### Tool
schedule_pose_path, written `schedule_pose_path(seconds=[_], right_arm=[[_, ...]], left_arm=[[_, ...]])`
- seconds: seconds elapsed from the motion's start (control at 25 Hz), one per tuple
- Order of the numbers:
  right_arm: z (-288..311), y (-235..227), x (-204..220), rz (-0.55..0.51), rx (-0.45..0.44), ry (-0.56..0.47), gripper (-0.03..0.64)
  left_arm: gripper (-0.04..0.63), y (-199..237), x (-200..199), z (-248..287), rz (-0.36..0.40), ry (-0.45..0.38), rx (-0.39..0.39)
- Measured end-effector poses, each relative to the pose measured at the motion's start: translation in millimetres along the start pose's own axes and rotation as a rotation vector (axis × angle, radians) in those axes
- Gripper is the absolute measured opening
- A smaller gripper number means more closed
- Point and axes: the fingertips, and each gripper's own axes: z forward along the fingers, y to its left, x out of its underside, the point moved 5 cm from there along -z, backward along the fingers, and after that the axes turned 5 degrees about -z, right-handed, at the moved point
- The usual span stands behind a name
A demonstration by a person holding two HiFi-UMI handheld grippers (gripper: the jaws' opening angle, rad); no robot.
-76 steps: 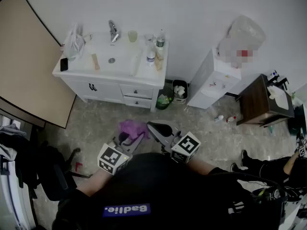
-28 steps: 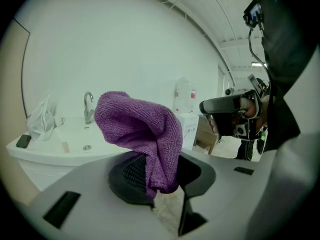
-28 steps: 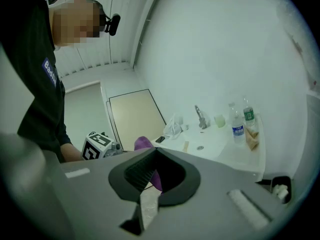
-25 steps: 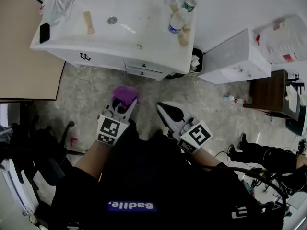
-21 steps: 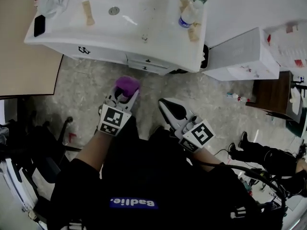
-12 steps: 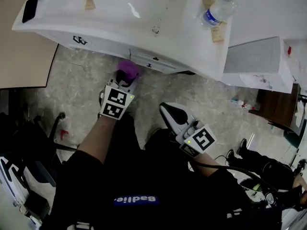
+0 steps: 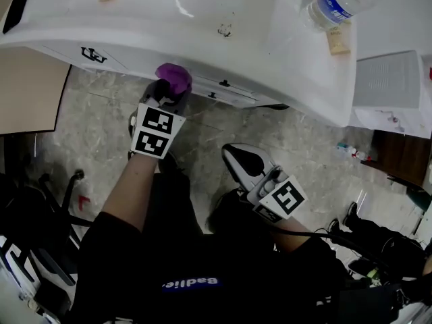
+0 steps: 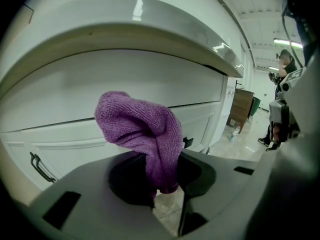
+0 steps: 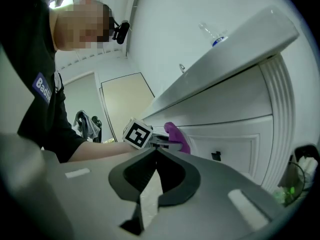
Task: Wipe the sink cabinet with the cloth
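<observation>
The white cabinet point(image 8: 100, 79) front fills the view under the bench point(image 7: 283, 59) edge. My left gripper point(image 8: 161, 183) has its jaws closed tight on the purple cloth point(image 8: 142, 126), held right at that front; I should press the bunched part flat and sweep sideways with even pressure. My right gripper point(image 7: 244, 162) waits low, jaws closed, empty.

We're holding the purple cloth point(image 7: 174, 77) in our L gripper point(image 7: 166, 97), up at the sink cabinet point(image 7: 223, 93) front, just under the countertop point(image 7: 270, 39) edge. R gripper point(image 7: 237, 159) is hovering apart over the floor point(image 7: 101, 133), w/ a bottle point(image 7: 337, 4) lying up top.
</observation>
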Motion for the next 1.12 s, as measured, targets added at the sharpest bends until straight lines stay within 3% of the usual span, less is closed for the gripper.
schedule_pose_path(seconds=[0.24, 0.6, 0.8, 1.12], right_arm=[[0.2, -10.2, 46.7, -0.04, -0.022, -0.024, 0.002], [-11.9, -35.1, 94.8, -0.067, -0.031, -0.075, 0.002], [-27.9, -40.7, 111.5, -0.068, -0.02, -0.102, 0.002], [-54.2, -47.1, 115.0, -0.076, 0.0, -0.156, 0.002]], left_arm=[[0.11, 7.1, -0.6, 14.8, 0.027, -0.069, 0.017], [0.11, -5.2, -9.4, 29.7, 0.111, -0.09, 0.034], [0.11, -39.5, -20.6, 36.1, 0.156, -0.11, 0.085], [0.11, -98.1, -32.9, 54.8, 0.161, -0.099, 0.206]])
